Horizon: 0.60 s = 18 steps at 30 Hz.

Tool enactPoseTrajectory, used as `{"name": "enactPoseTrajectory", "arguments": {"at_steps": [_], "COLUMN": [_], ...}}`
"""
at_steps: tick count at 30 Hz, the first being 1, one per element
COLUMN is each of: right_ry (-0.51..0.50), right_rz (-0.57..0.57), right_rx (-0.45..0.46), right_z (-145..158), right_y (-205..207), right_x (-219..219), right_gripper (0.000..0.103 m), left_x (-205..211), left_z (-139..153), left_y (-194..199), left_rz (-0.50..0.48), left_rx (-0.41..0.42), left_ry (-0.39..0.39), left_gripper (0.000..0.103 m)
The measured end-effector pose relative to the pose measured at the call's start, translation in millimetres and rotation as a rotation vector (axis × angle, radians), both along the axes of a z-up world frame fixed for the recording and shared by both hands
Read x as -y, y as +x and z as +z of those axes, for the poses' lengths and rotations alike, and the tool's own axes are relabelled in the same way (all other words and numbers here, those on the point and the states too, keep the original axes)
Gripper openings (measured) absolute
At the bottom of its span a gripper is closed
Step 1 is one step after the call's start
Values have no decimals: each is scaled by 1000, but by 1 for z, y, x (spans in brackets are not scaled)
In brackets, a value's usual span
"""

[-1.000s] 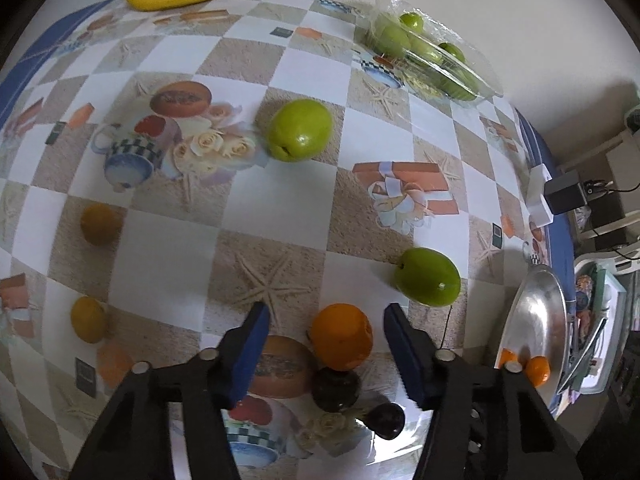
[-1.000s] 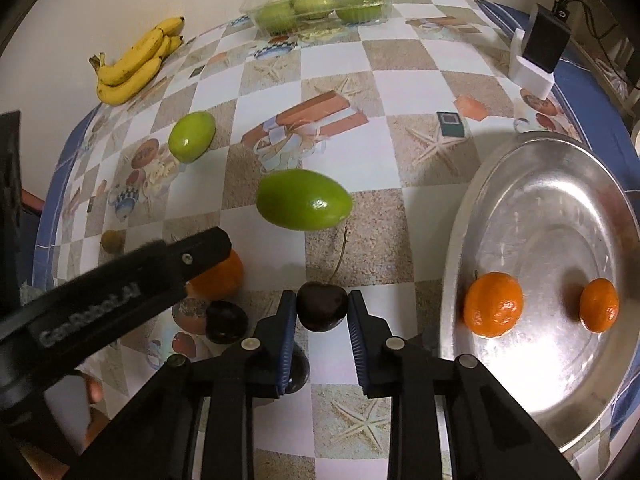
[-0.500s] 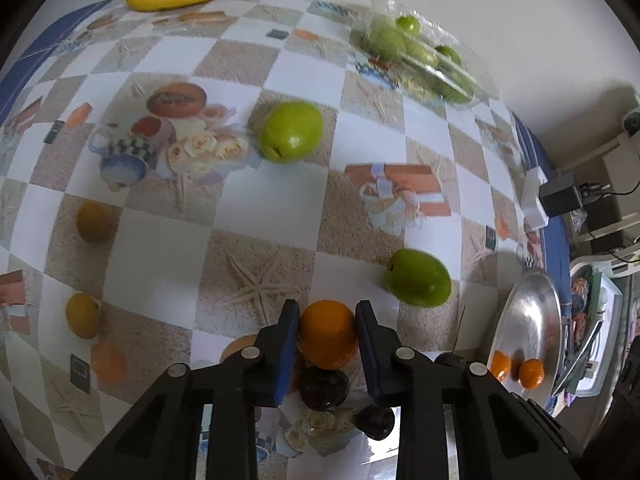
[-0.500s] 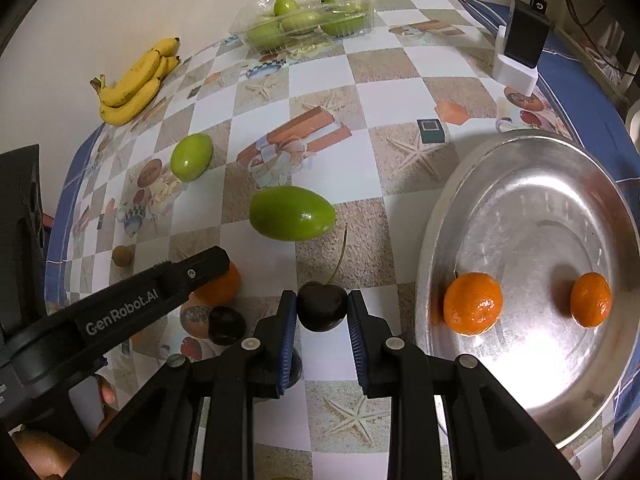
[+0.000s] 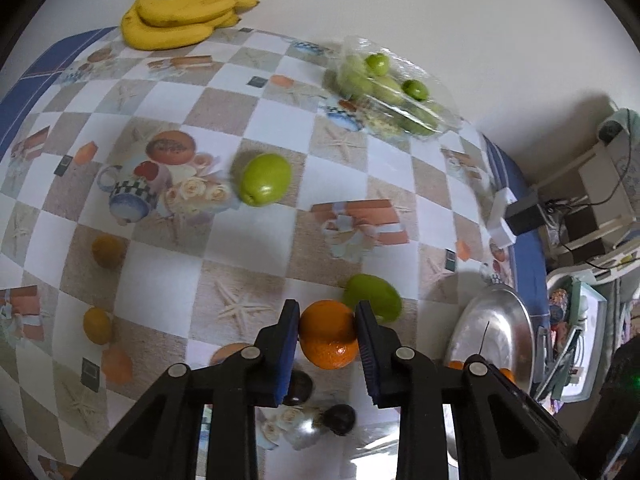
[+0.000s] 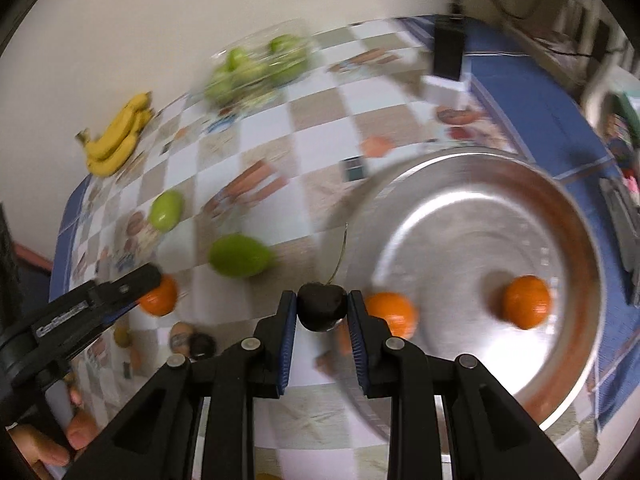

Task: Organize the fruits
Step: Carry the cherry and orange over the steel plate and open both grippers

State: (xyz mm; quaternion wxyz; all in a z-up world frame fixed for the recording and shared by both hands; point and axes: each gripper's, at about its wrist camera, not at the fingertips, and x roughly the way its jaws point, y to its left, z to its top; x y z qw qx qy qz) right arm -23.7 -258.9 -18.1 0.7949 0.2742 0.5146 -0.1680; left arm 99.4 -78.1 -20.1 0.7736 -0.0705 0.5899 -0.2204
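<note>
Clamping an orange between its blue pads, my left hand-held gripper has the fruit pinched at its sides, clear of the checkered counter. Just below its fingers lie two dark cherries, and close past the tips on the right sits a green mango. My right hand-held gripper is shut tight on a dark cherry, whose thin stem rises toward the rim of the silver tray. Right beside that gripper's tips, just inside the tray, is one tangerine; a second tangerine rests further right in the tray. Further ahead of the left hand-held gripper a green apple lies on the cloth, with two small brownish fruits off to the left. Farthest away, by the wall, are a clear box of green fruit and a bunch of bananas.
</note>
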Motion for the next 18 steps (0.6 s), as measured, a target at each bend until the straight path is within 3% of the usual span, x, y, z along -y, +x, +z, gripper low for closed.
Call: {"name": "enactPoseTrajectory", "arguments": {"at_steps": [9, 18], "right_ry": [-27, 4], "right_rz": [-158, -230], "right_rx": [-41, -32], "right_z": [-3, -6], "right_y": [-35, -57], "right_x": [52, 78], "right_gripper": [27, 27], "left_x": [56, 118], "left_z": [13, 9], "left_y": [-37, -86], "left_rz": [-166, -367], "left_rx": [26, 8], "left_ry": [-1, -7], "left_gripper": [31, 31]}}
